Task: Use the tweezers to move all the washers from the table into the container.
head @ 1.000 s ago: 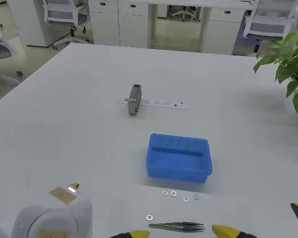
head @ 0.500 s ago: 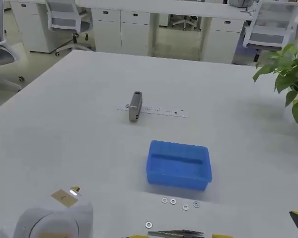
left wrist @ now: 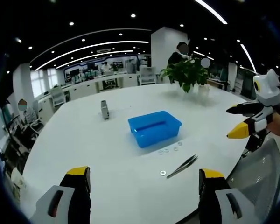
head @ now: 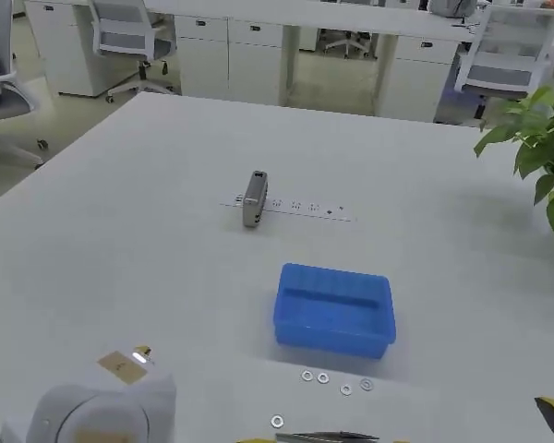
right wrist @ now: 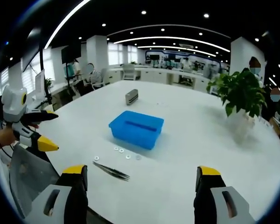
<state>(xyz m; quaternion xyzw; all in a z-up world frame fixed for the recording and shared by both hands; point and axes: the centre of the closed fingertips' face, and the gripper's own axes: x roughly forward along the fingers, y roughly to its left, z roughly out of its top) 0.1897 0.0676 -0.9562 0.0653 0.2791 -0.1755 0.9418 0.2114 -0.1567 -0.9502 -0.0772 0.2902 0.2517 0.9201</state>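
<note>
Open-plan office under lit ceiling strips: my left gripper (left wrist: 143,172) and right gripper (right wrist: 141,170) hang spread wide, holding nothing, at the white table's (head: 120,231) near edge, where tweezers (left wrist: 183,166) and five washers (head: 323,377) lie just before the blue container (head: 333,309); a potted plant (head: 540,129) stands at its right edge.

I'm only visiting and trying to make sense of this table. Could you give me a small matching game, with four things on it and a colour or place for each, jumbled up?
Things:
1. container
2. tweezers
3. washers
4. plant

Descriptions:
A. green, at the right of the table
B. silver, lying flat at the near edge
C. blue, open on top
D. small rings lying loose just in front of the container

Pairs: 1-C, 2-B, 3-D, 4-A
</note>
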